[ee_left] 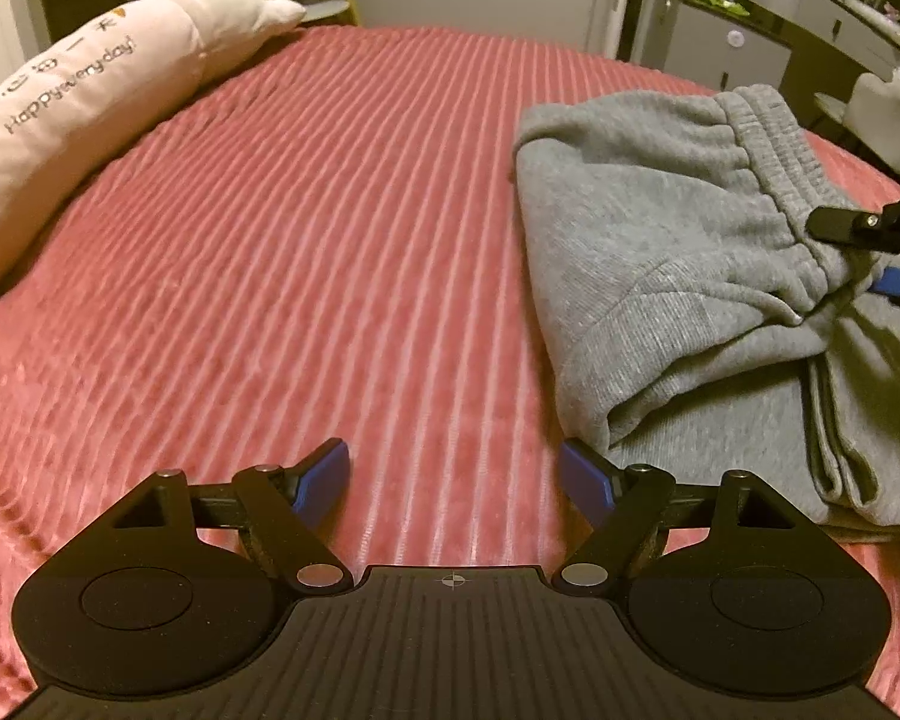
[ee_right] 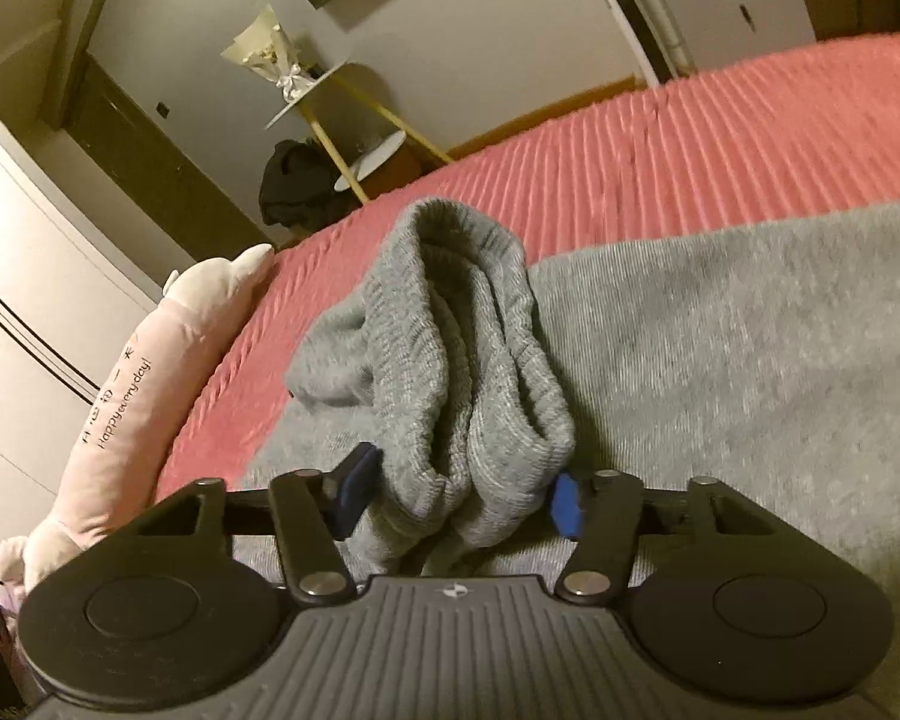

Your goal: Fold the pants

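Note:
Grey sweatpants (ee_left: 660, 228) lie folded on the right of a pink ribbed bedspread (ee_left: 330, 210). My left gripper (ee_left: 455, 483) hovers open over bare bedspread just left of the pants' near folded edge, with nothing between its blue pads. In the left wrist view my right gripper (ee_left: 870, 252) reaches in from the right edge onto the elastic waistband (ee_left: 774, 180). In the right wrist view the bunched waistband (ee_right: 450, 330) stands up between the blue pads of my right gripper (ee_right: 462, 501), which press on it from both sides. The rest of the pants (ee_right: 720, 330) spreads flat to the right.
A long pink plush pillow (ee_left: 60, 114) lies along the bed's left side, also in the right wrist view (ee_right: 120, 384). A dresser with bottles (ee_left: 750, 30) stands beyond the bed's far right corner. A small round side table (ee_right: 330, 96) and a dark bag stand past the far edge.

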`<act>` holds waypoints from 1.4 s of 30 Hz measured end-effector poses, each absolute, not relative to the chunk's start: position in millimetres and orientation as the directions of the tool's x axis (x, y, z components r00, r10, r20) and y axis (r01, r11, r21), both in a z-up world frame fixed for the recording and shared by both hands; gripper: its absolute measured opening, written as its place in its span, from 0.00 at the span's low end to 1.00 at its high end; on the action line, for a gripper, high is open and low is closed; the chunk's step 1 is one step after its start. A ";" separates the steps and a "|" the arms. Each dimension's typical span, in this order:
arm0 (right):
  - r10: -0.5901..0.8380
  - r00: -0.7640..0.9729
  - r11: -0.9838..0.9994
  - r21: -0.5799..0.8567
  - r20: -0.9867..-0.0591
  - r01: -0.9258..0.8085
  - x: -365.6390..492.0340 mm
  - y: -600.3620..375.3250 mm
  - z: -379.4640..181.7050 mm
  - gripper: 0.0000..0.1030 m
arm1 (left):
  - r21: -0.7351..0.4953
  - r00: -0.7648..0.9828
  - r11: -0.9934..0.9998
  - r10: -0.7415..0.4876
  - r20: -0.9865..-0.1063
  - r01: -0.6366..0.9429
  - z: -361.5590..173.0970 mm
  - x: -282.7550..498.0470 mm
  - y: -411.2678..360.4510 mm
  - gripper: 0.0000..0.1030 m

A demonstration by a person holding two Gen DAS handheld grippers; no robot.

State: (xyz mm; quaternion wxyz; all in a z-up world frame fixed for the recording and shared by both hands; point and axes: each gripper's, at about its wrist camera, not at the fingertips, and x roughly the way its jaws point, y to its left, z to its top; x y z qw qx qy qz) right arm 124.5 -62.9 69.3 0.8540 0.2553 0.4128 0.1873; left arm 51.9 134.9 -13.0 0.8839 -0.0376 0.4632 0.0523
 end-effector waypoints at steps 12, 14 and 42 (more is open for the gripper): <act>0.508 0.601 0.818 0.565 -0.617 -0.111 129.9 -47.4 76.1 0.48 | -0.028 0.549 0.990 0.053 -0.834 -0.137 -14.5 46.3 133.4 0.83; 0.494 0.617 0.832 0.539 -0.613 -0.131 126.7 -43.0 83.1 0.44 | -0.026 0.551 0.991 0.051 -0.833 -0.131 -13.8 44.0 131.6 0.83; 0.262 0.846 0.771 0.628 -0.464 0.107 -5.1 -175.2 121.0 0.45 | 0.054 0.533 0.994 -0.008 -0.846 0.099 -6.1 49.2 39.2 0.62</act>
